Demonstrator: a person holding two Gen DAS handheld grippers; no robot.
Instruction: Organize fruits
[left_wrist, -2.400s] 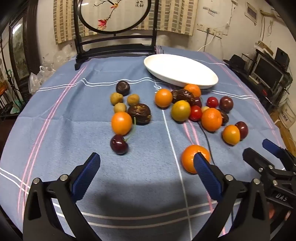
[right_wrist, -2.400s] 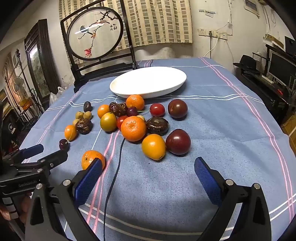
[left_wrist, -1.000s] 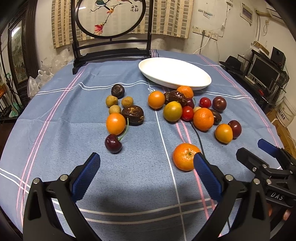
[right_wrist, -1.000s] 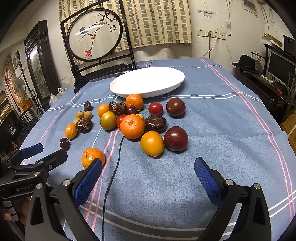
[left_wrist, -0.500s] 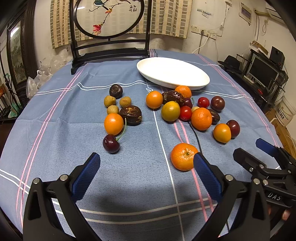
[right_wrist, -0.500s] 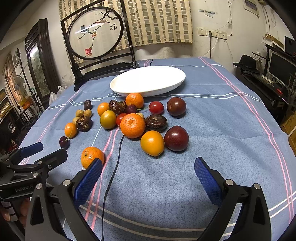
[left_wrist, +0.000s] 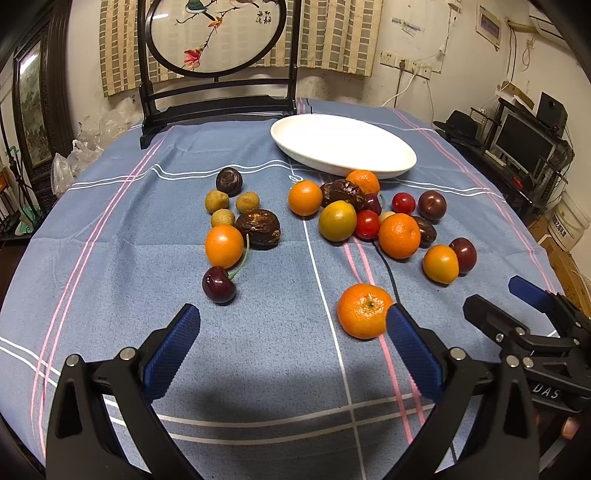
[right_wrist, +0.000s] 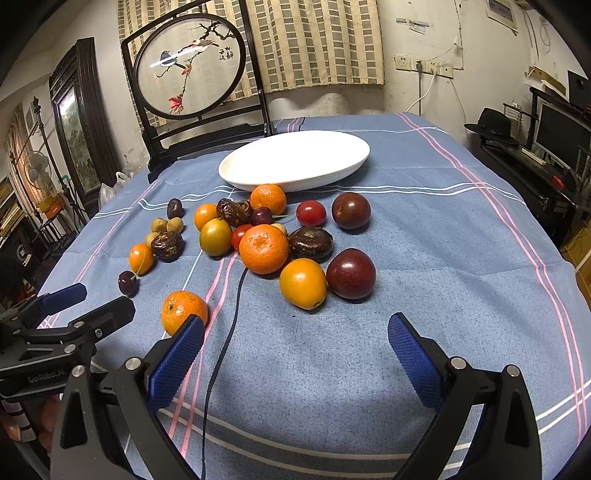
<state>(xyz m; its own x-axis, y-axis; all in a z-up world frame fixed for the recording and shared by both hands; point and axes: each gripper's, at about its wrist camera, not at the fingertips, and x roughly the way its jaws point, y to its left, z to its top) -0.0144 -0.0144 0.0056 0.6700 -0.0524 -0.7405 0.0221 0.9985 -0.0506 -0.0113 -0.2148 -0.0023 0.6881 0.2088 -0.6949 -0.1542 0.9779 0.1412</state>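
Both hand-held grippers, left (left_wrist: 291, 332) and right (right_wrist: 295, 341), released, low in frame; mandarin (left_wrist: 364, 311) beside left's right finger; plate (right_wrist: 295, 157) upper centre.

Scattered loose on the blue striped cloth in front of the empty white oval plate (left_wrist: 343, 147): a lone mandarin (left_wrist: 365, 311) nearest, apart from the rest, with a dark cherry (left_wrist: 218, 285) off to its left, stem leaning against a small orange fruit (left_wrist: 224, 246). Behind that, clustered close: a wrinkled brown fruit (left_wrist: 258, 229), three tan longans (left_wrist: 222, 218) and one dark round fruit (left_wrist: 229, 181). On the right, bunched tight just before the plate: mandarins, a yellow-green plum (left_wrist: 337, 220), red cherry tomatoes (left_wrist: 367, 224), wrinkled dates and dark plums (right_wrist: 351, 273), one beside an orange-yellow fruit (right_wrist: 303, 283).
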